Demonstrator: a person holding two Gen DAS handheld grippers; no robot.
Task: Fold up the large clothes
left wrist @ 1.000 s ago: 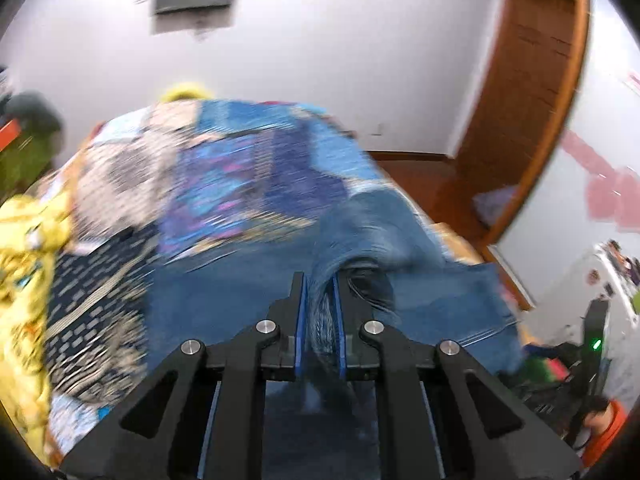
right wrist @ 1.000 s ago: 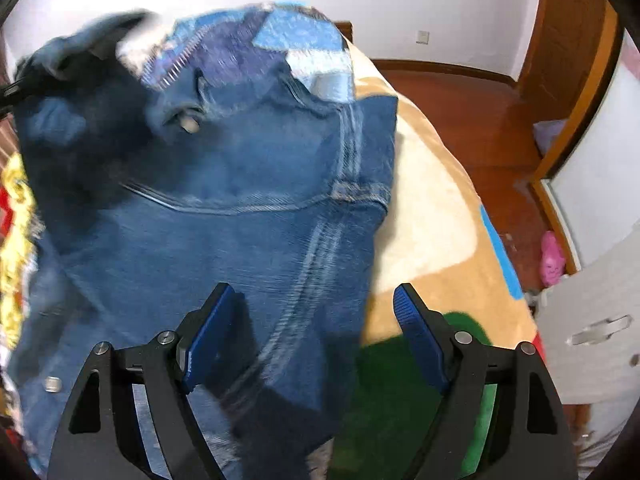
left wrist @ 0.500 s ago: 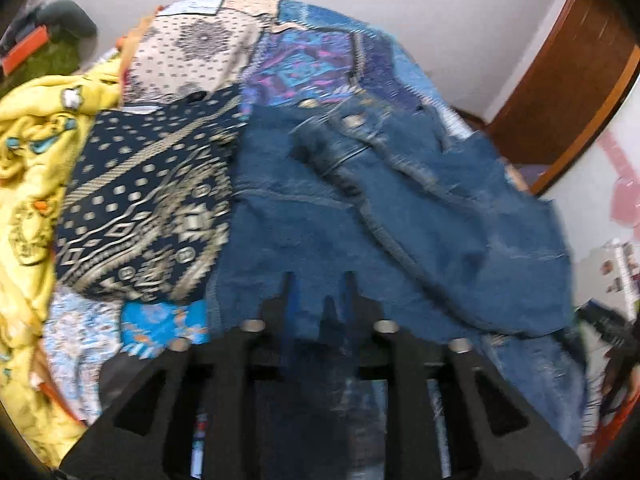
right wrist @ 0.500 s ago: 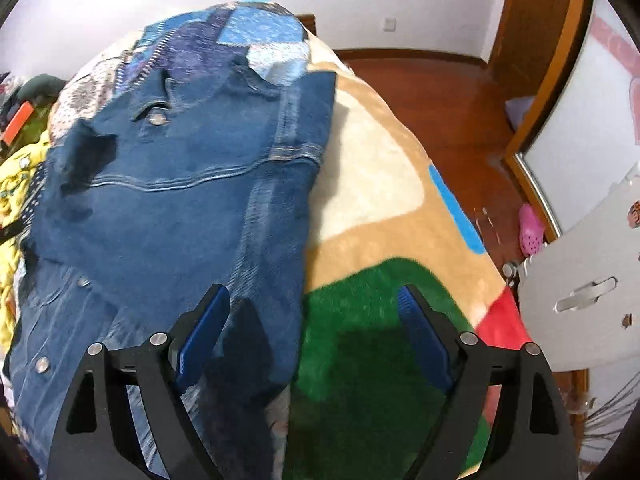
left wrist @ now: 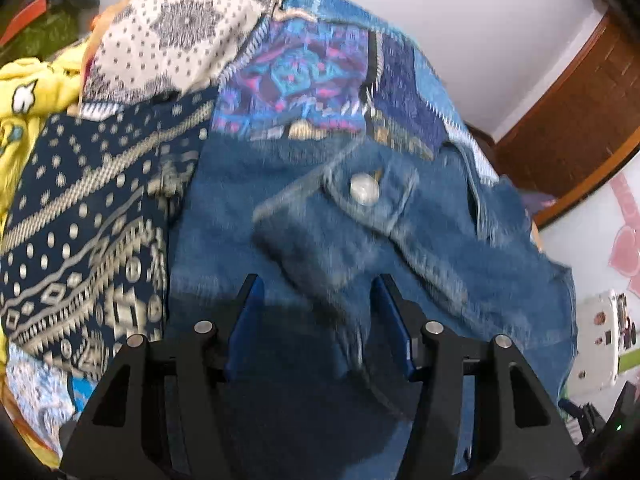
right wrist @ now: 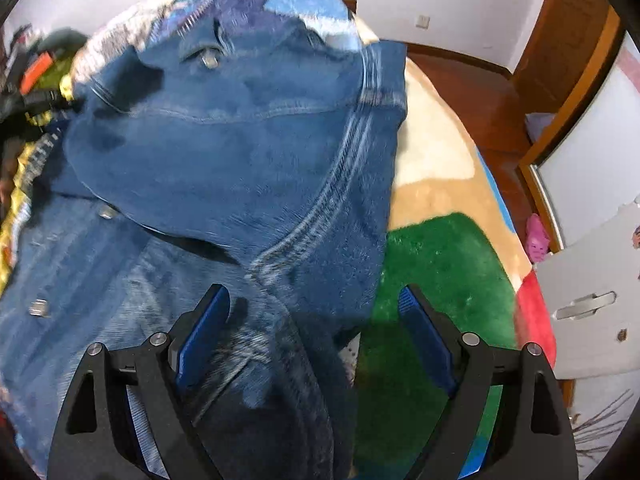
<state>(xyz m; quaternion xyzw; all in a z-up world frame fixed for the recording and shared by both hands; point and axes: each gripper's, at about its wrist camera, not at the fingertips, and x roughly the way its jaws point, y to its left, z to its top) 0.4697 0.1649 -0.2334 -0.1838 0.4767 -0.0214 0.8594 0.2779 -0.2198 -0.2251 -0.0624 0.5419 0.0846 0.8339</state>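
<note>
A blue denim jacket (left wrist: 320, 232) lies on the bed with a sleeve folded across its body; a metal-buttoned cuff (left wrist: 364, 190) lies on top. In the right wrist view the jacket (right wrist: 248, 152) fills the left and middle, its right edge over the fleece blanket. My left gripper (left wrist: 318, 292) is open and empty, just above the denim. My right gripper (right wrist: 314, 304) is open and empty, its jaws straddling the jacket's lower right edge.
A patchwork quilt (left wrist: 304, 72) covers the bed's far part. A navy patterned cloth (left wrist: 88, 224) and a yellow garment (left wrist: 28, 92) lie to the left. A beige, green and red fleece blanket (right wrist: 436, 248) lies on the right. A wooden door (left wrist: 568, 120) and a white cabinet (right wrist: 592, 292) stand beyond.
My left gripper laid the held sleeve across the jacket, then opened and let it go. My right gripper stayed open and drew closer over the jacket's right edge.
</note>
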